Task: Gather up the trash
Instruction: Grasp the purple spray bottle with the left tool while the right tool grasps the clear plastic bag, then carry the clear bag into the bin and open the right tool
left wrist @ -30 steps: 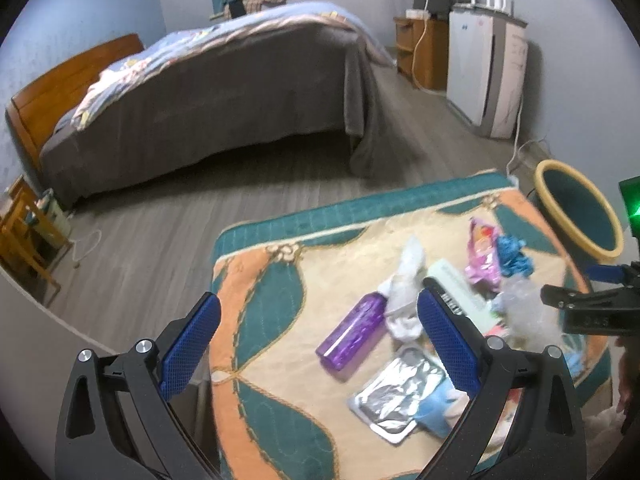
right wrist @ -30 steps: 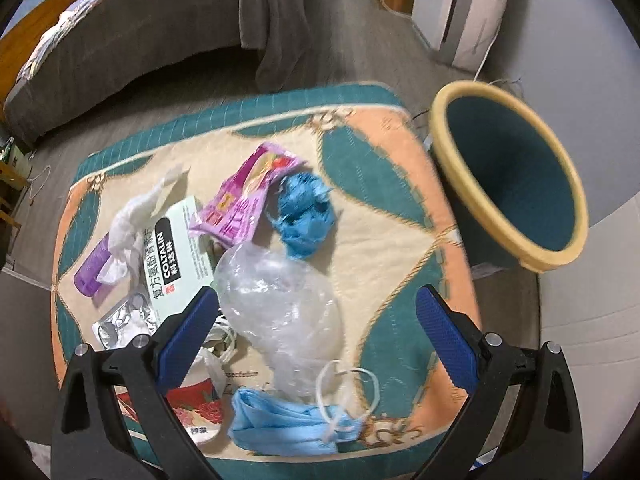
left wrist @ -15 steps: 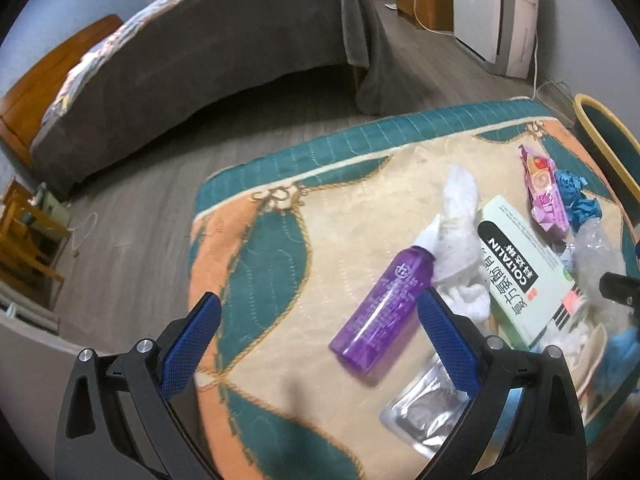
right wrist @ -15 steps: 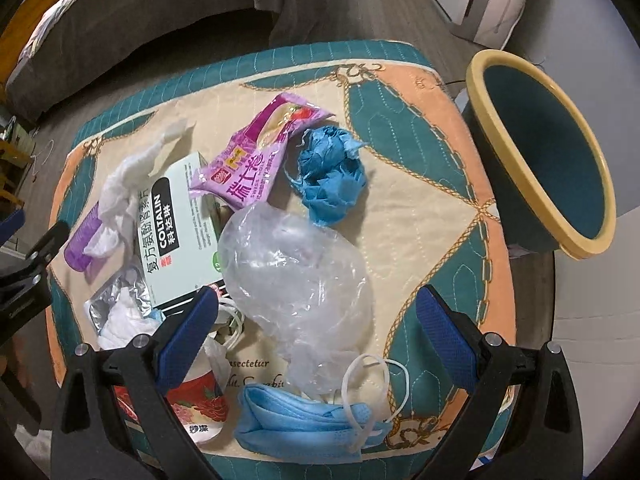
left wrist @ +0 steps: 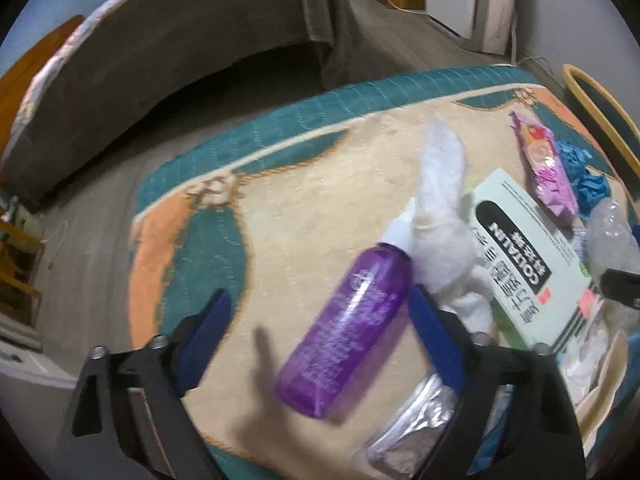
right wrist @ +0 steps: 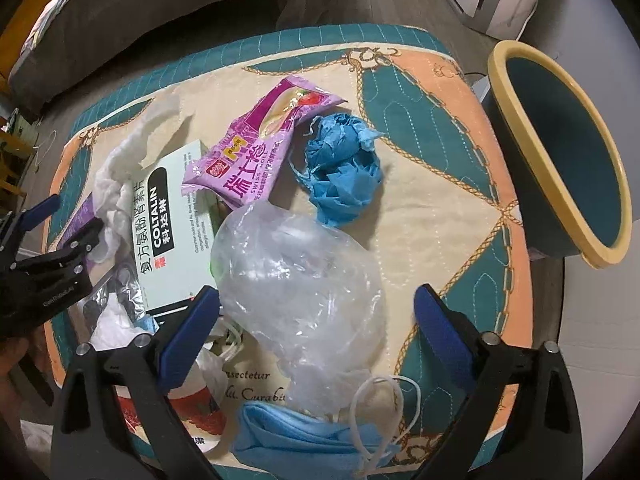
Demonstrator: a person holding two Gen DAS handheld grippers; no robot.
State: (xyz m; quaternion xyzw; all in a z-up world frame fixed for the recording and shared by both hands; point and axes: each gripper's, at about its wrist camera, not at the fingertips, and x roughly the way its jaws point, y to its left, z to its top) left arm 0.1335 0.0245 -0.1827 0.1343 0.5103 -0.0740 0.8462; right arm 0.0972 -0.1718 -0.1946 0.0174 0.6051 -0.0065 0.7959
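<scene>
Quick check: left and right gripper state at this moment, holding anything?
Left gripper: open, empty, straddling the purple bottle.
Right gripper: open, empty, above the clear plastic bag.

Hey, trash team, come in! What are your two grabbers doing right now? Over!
Left gripper open, straddling purple bottle. Right gripper open over clear plastic bag. Nothing held. White tissue crowds bottle's cap.

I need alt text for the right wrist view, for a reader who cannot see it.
The open right gripper hovers over a crumpled clear plastic bag on a patterned quilt littered with trash. Around the bag lie a medicine box, pink snack wrapper, blue paper wad and face mask; a teal bin stands at right.
</scene>
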